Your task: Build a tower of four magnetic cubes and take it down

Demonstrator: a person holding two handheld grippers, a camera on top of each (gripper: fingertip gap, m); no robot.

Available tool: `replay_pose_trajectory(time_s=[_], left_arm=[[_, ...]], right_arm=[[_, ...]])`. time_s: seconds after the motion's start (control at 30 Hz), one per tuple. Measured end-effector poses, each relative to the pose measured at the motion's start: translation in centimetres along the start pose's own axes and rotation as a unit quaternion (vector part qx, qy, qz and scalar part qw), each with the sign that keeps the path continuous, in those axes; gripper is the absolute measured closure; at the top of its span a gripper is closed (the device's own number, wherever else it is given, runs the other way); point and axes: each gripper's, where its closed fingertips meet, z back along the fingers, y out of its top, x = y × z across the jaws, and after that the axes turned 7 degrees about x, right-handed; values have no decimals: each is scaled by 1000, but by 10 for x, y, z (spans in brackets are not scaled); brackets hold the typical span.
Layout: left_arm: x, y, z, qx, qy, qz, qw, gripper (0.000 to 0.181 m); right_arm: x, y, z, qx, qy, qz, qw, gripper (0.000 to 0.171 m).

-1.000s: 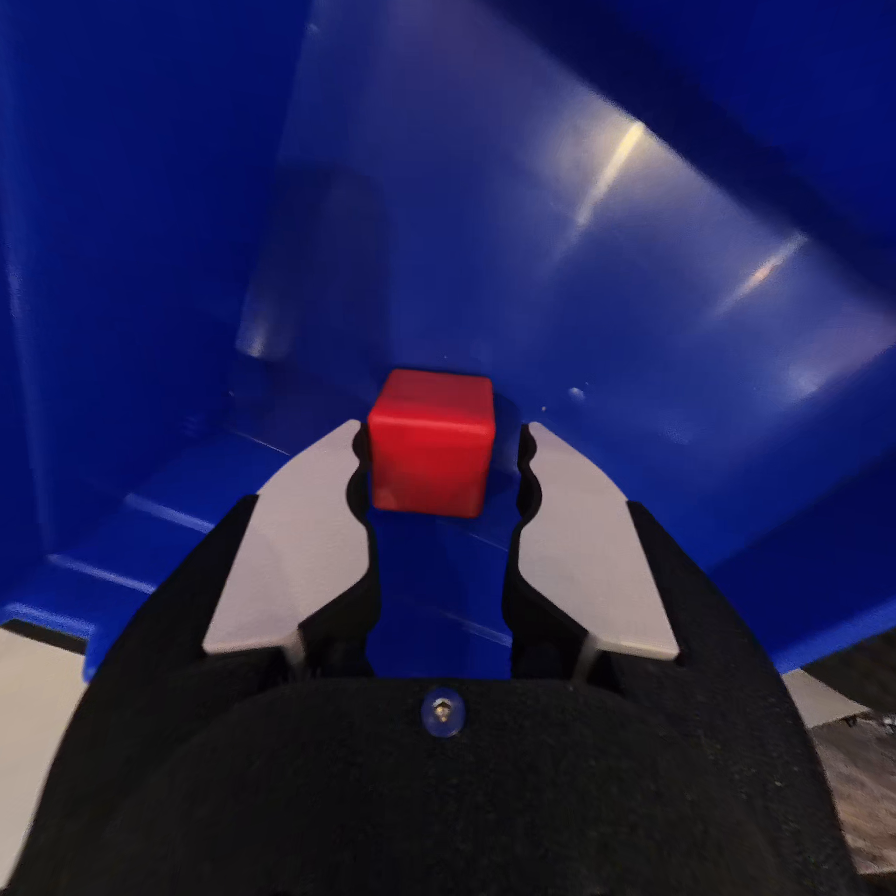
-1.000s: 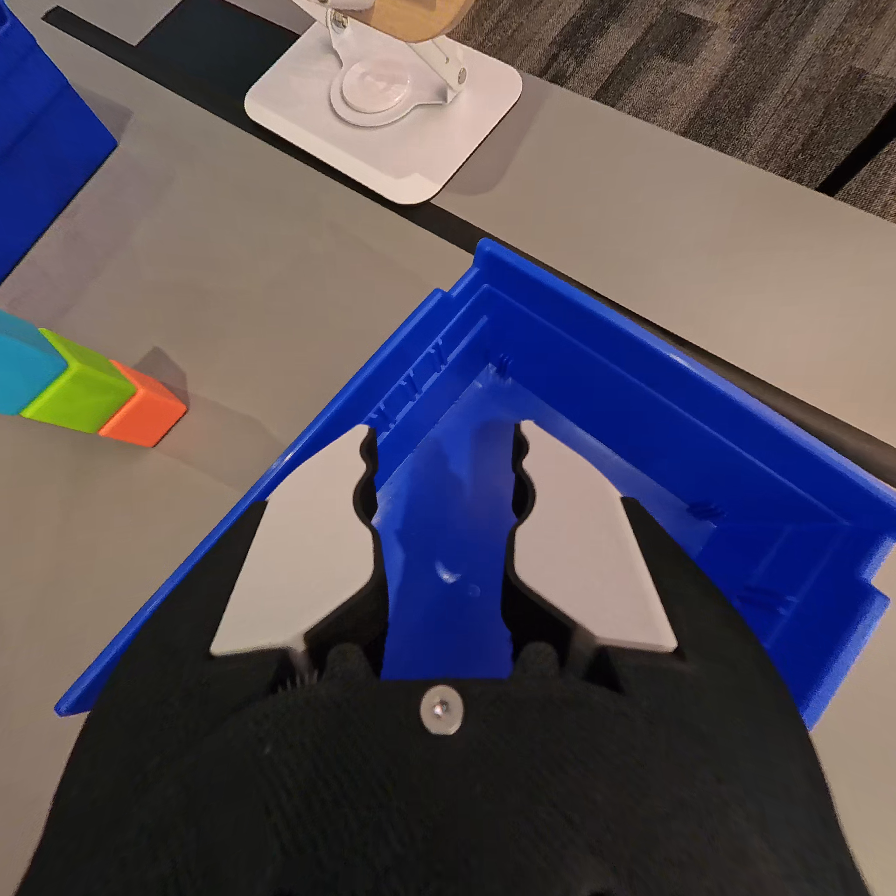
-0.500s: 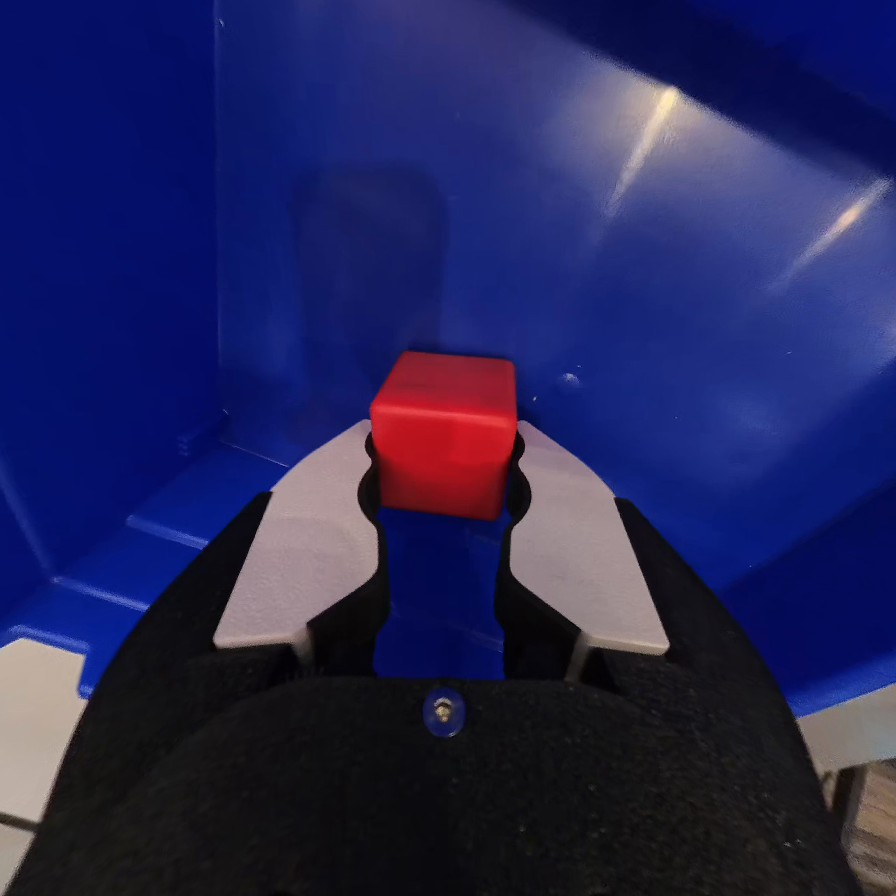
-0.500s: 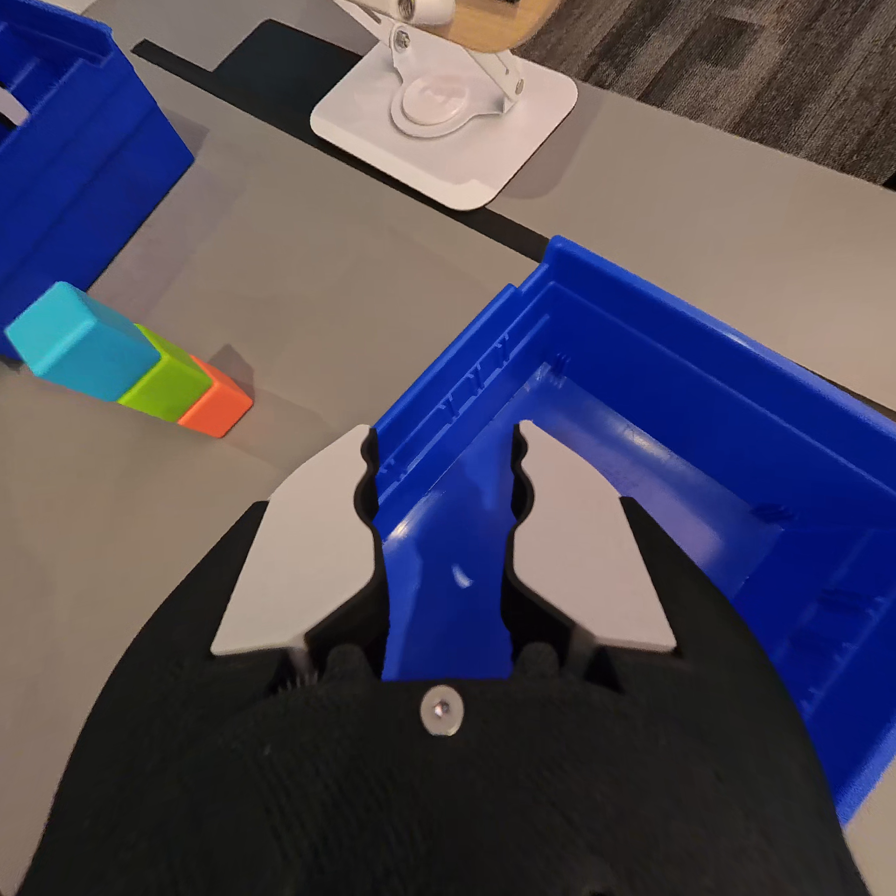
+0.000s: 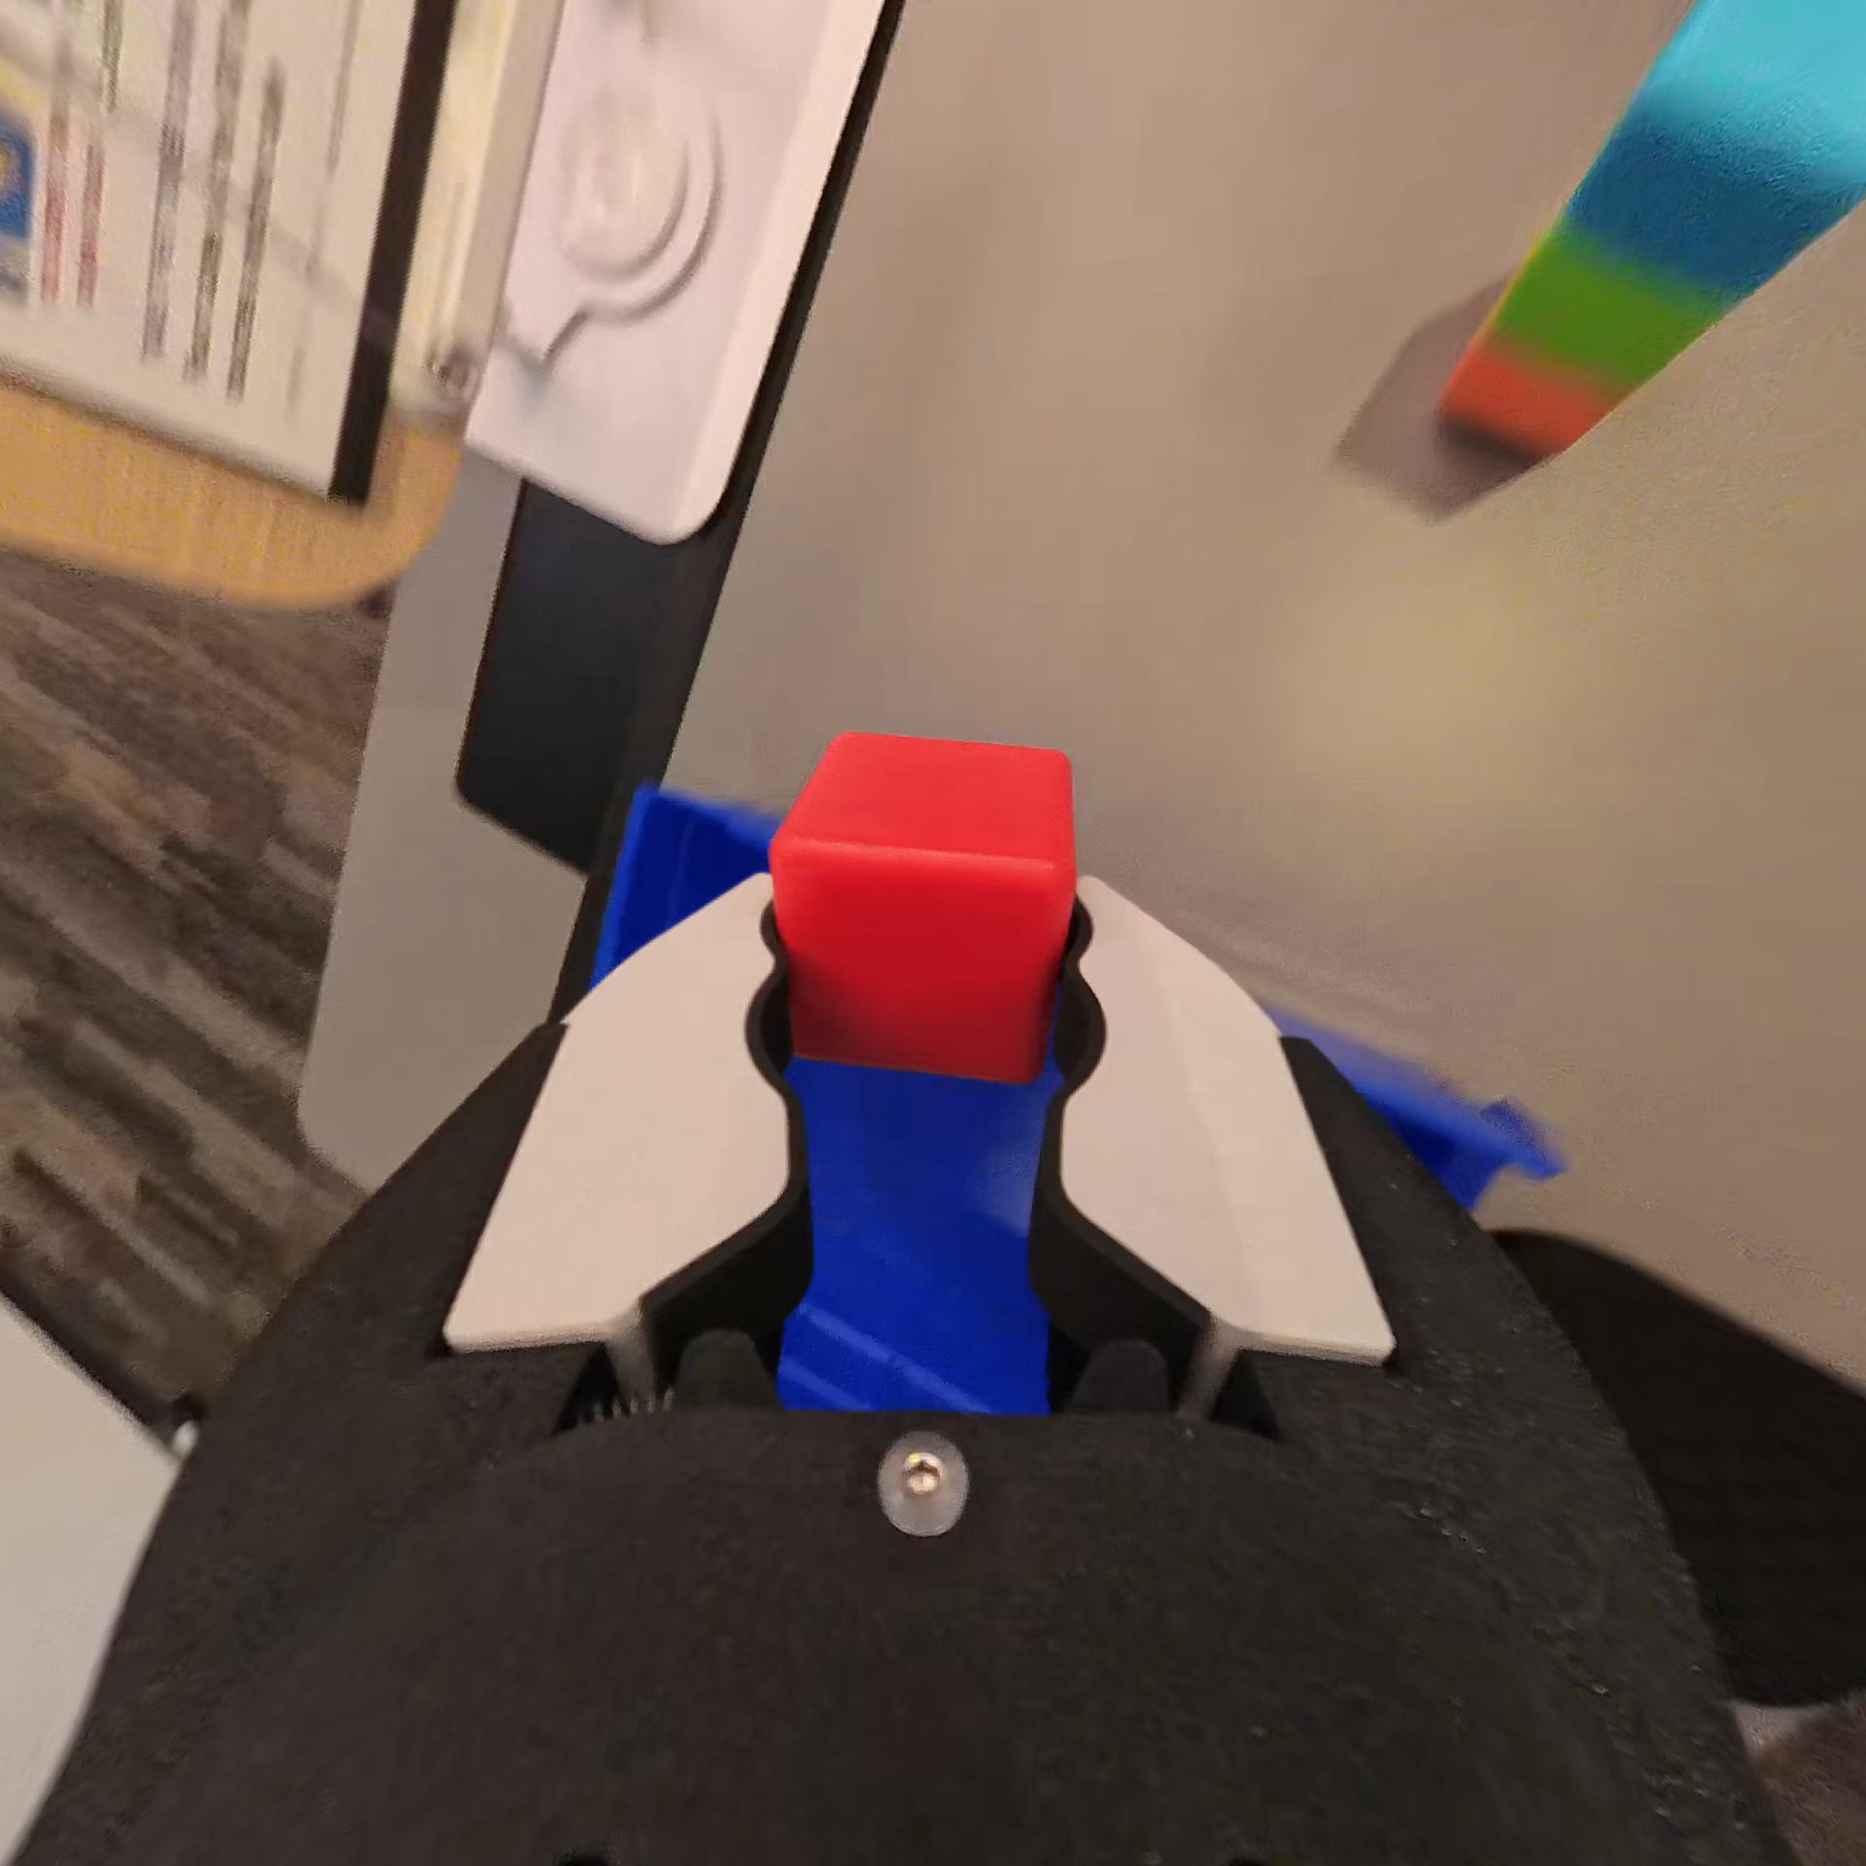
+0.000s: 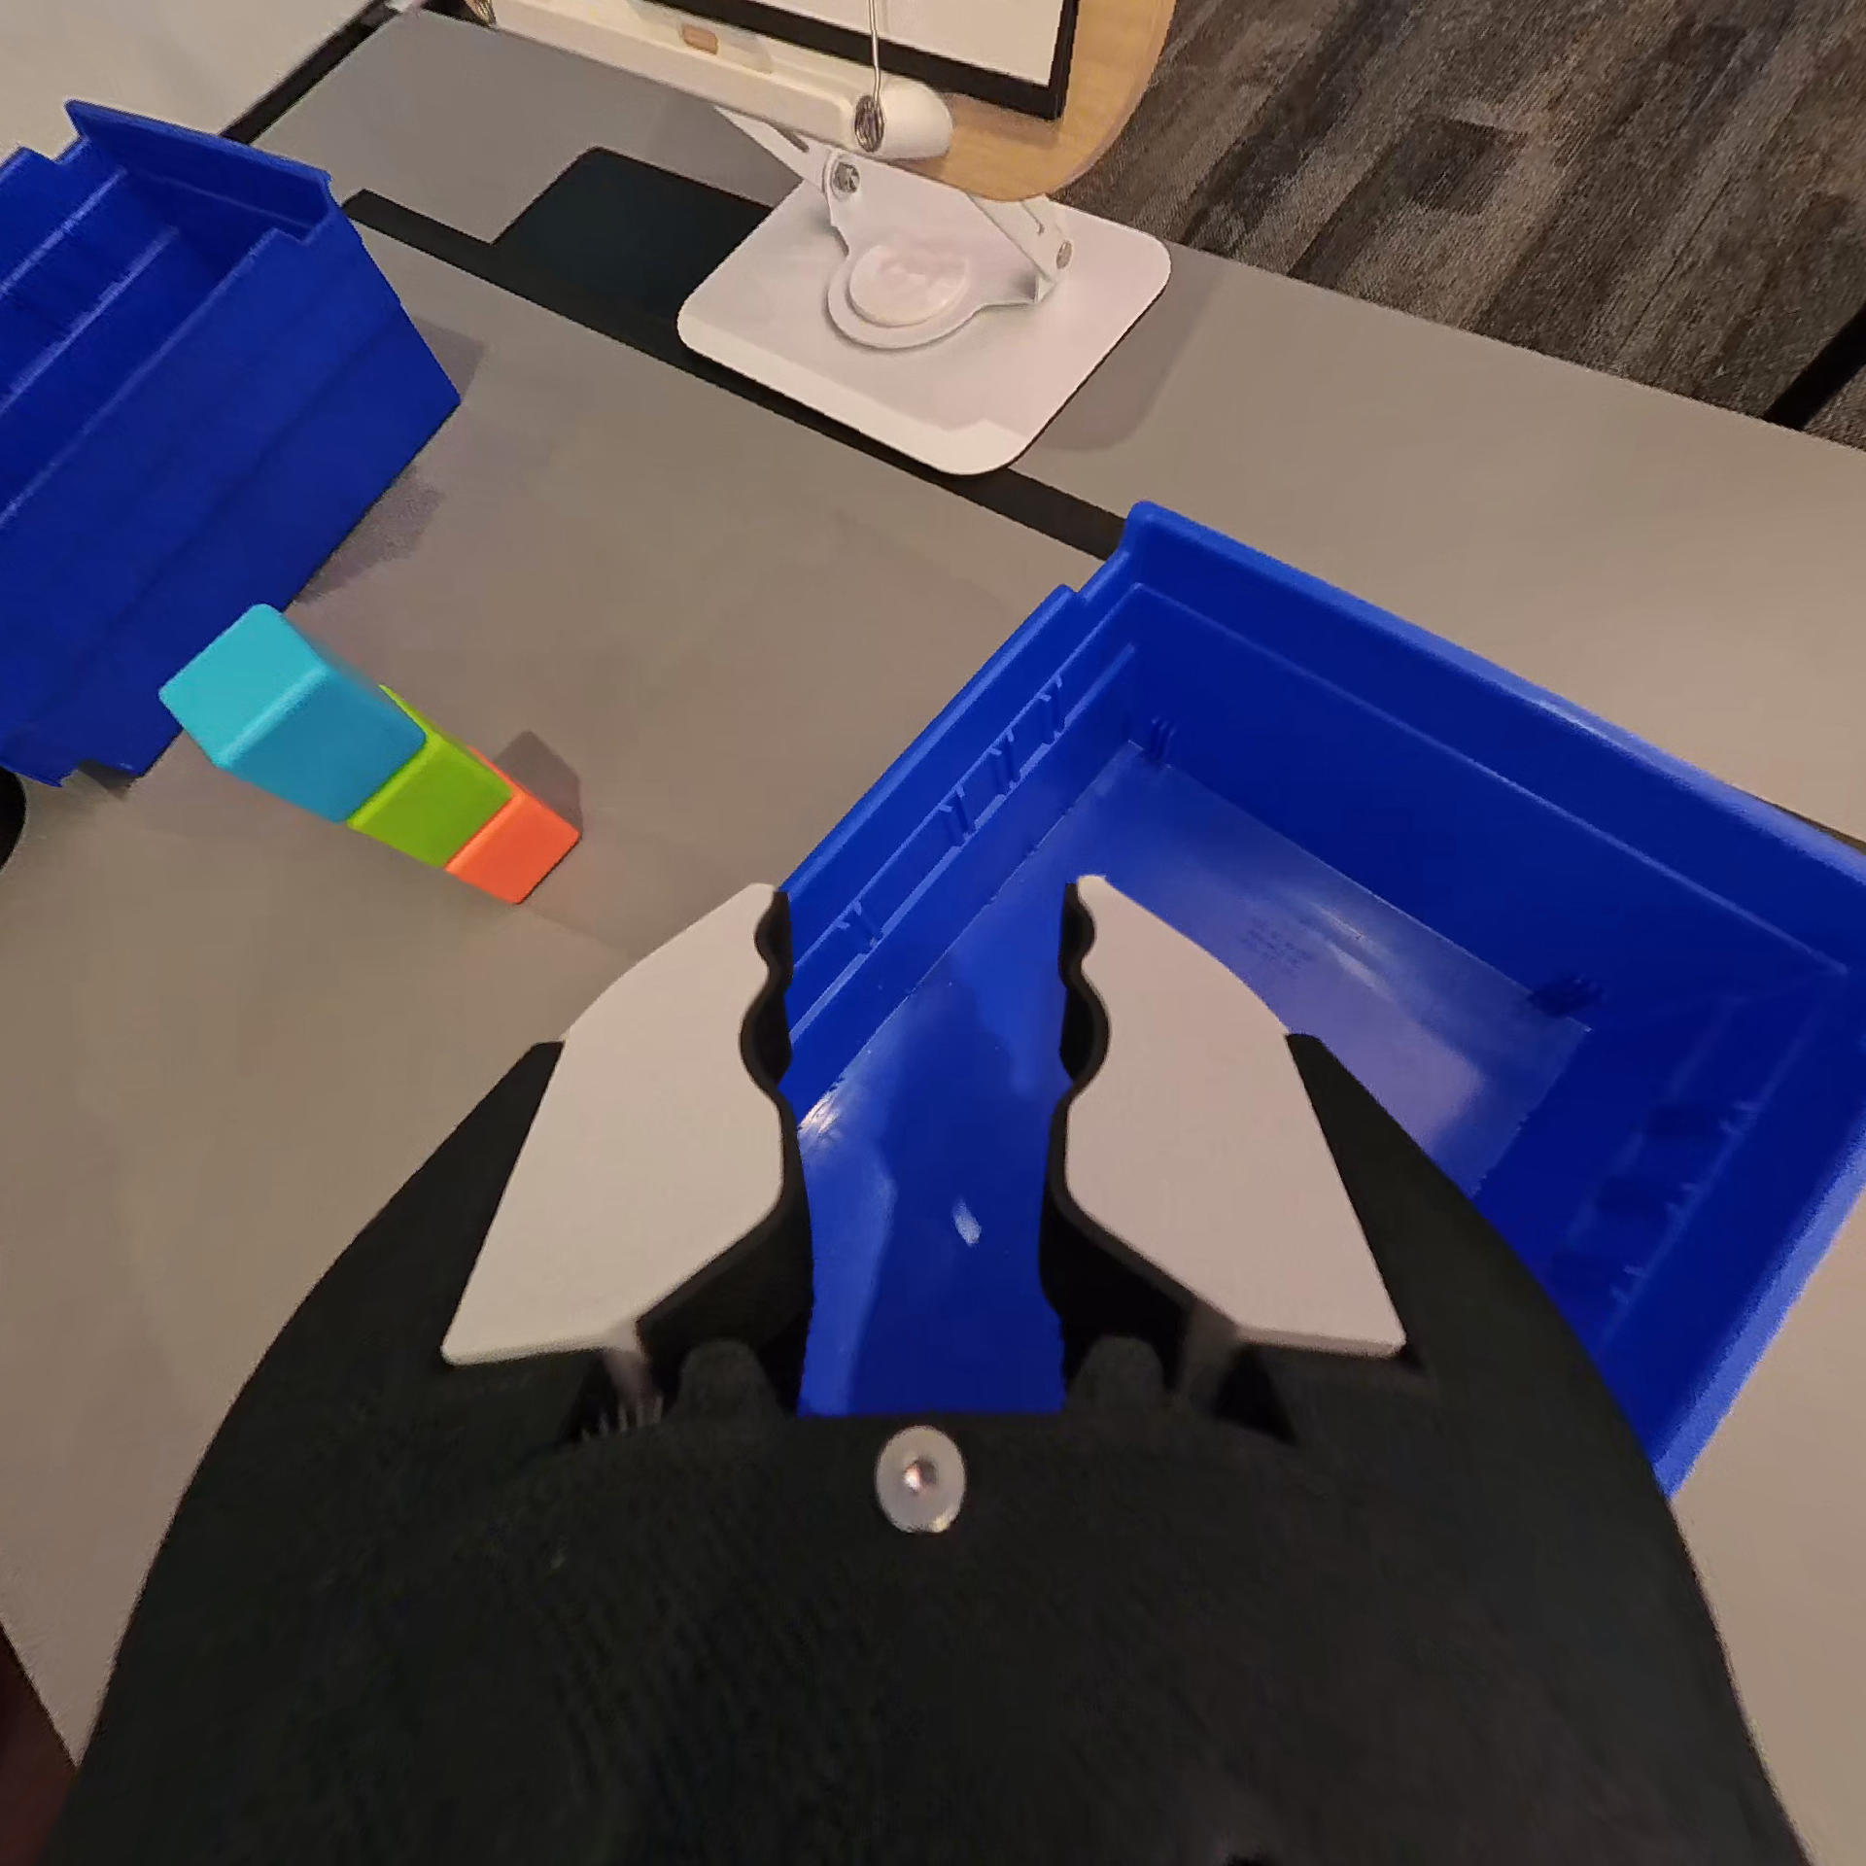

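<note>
My left gripper is shut on a red cube and holds it above the edge of a blue bin. A tower of three cubes stands on the grey table: orange at the bottom, green in the middle, cyan on top. It also shows blurred at the top right of the left wrist view. My right gripper is open and empty, over the near corner of a second blue bin, to the right of the tower.
A white stand base with a tablet on a wooden holder stands at the table's back. Another blue bin sits at the far left, just behind the tower. Dark patterned carpet lies beyond the table's edge. Tip to tip, the grippers are about 40 centimetres apart.
My left gripper closed on the red cube inside the blue bin and lifted it out, swinging toward the table. My right gripper rose and pulled back, bringing the tower and left bin into view.
</note>
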Motion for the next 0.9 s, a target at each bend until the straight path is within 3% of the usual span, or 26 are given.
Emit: replay_pose_trajectory(time_s=[0.13,0.3,0.9], left_arm=[[67,66,-12,24,-98,-19,995,132],[105,102,-31,2,-110,-101,989,132],[143,115,-64,-44,-167,-169,970,133]], right_arm=[[-10,1,-3,2,29,-1,1000,119],[-23,6,-3,8,49,7,999,119],[-32,-3,-13,-22,74,10,997,119]])
